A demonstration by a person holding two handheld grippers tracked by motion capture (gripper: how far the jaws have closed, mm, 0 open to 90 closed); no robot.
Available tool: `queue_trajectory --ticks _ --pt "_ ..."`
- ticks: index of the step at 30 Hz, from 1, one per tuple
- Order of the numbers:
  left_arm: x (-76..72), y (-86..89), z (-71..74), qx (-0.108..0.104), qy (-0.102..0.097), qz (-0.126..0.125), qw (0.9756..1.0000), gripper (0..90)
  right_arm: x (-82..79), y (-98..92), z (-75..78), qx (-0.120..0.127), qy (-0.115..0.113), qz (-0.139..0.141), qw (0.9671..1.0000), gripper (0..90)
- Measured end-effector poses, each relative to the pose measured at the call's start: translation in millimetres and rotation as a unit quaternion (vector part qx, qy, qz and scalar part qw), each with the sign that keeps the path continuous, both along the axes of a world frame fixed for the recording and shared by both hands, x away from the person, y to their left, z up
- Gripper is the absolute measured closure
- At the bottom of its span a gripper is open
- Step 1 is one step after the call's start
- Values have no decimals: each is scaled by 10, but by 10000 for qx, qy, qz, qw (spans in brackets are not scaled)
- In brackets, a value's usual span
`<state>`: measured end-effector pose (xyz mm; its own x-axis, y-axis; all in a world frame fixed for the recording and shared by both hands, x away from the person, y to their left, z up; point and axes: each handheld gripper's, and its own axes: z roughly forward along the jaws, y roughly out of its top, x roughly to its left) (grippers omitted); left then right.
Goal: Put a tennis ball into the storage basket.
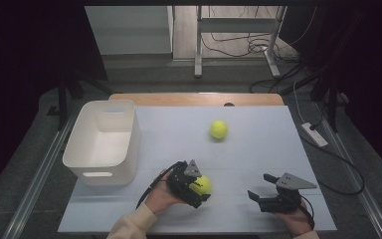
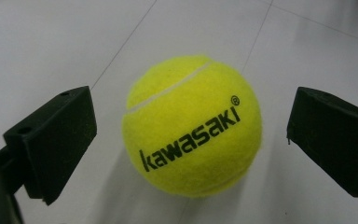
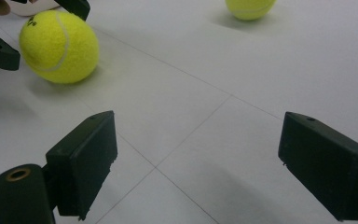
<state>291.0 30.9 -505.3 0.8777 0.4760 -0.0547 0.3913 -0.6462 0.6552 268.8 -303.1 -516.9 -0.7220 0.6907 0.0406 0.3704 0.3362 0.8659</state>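
Observation:
A yellow Kawasaki tennis ball (image 1: pixel 202 183) rests on the white table (image 1: pixel 258 144) near the front. My left gripper (image 1: pixel 198 187) is open around it. In the left gripper view the ball (image 2: pixel 192 126) sits between the two black jaws of this gripper (image 2: pixel 191 140), with a gap on each side. A second tennis ball (image 1: pixel 219 129) lies farther back at the centre. My right gripper (image 1: pixel 260 186) stands open at the front right with nothing between its jaws. The right gripper view (image 3: pixel 200 163) shows the near ball (image 3: pixel 58 46) at upper left and the far ball (image 3: pixel 250 8) at the top.
A white plastic bin (image 1: pixel 99 142) with nothing in it stands at the table's left side. Beyond the table's far wooden edge (image 1: pixel 194 98) are metal stand legs and cables on the floor. A white power strip (image 1: pixel 314 134) lies off the right side.

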Motion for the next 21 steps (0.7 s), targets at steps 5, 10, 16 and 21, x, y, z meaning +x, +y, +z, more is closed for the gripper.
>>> queue_trajectory --ticks 5,10,16,21 --pt "-2 -22 -25 92 -45 40 9999 32 -5 -1 15 51 -26 -2 10000 120" --pt "-3 -8 -42 103 -18 23 9999 130 -6 -2 13 34 -30 -8 10000 120" --pt "-2 7 -63 137 6 -40 9999 260 -6 -2 14 18 -53 -22 10000 121" --pt "-9 6 -59 146 -8 -30 9999 269 -11 -11 22 30 -108 -52 9999 126"
